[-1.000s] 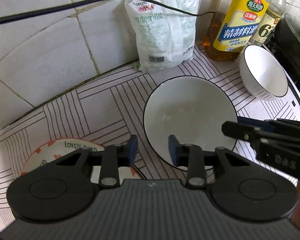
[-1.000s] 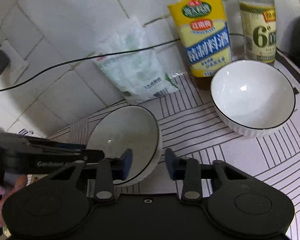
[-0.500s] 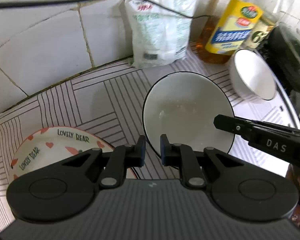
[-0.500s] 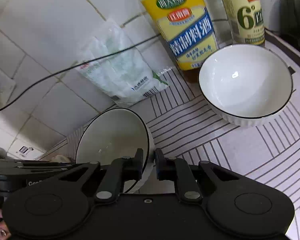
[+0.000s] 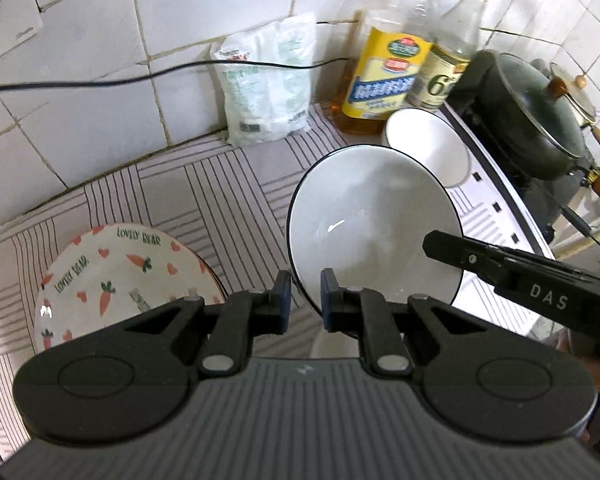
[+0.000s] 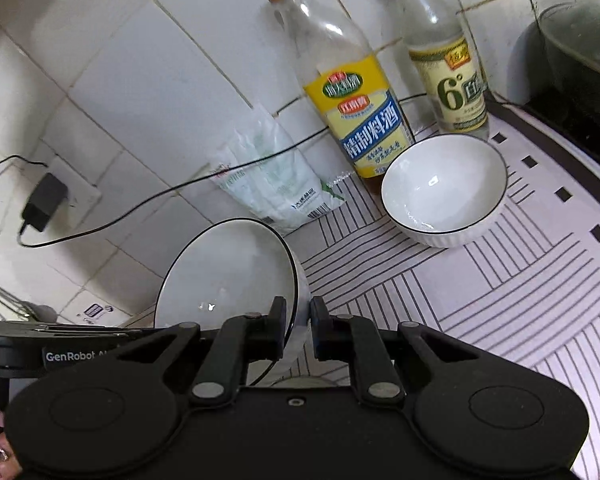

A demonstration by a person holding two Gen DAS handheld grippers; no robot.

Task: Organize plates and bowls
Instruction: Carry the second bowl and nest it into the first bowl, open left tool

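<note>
A large white bowl [image 5: 372,216] with a thin black rim hangs tilted above the striped mat. My left gripper [image 5: 304,300] is shut on its near-left rim. My right gripper [image 6: 299,330] is shut on the opposite rim of the same large bowl [image 6: 224,280]; its black body reaches in from the right in the left wrist view. A smaller white ribbed bowl [image 6: 444,190] rests on the mat in front of the bottles, seen behind the big one as the small bowl [image 5: 428,148]. A carrot-and-heart plate [image 5: 112,280] lettered LOVELY BEAR lies at the left.
Against the tiled wall stand a white salt bag [image 5: 268,80], a yellow-labelled cooking wine bottle [image 6: 356,112] and a vinegar bottle [image 6: 448,64]. A dark lidded wok [image 5: 532,116] sits on the stove at the right. A black cable [image 6: 140,200] runs along the wall to a plug.
Both grippers closed on the large bowl's rim, one on each side, and then lifted it off the mat. Both views have risen and now take in more of the counter.
</note>
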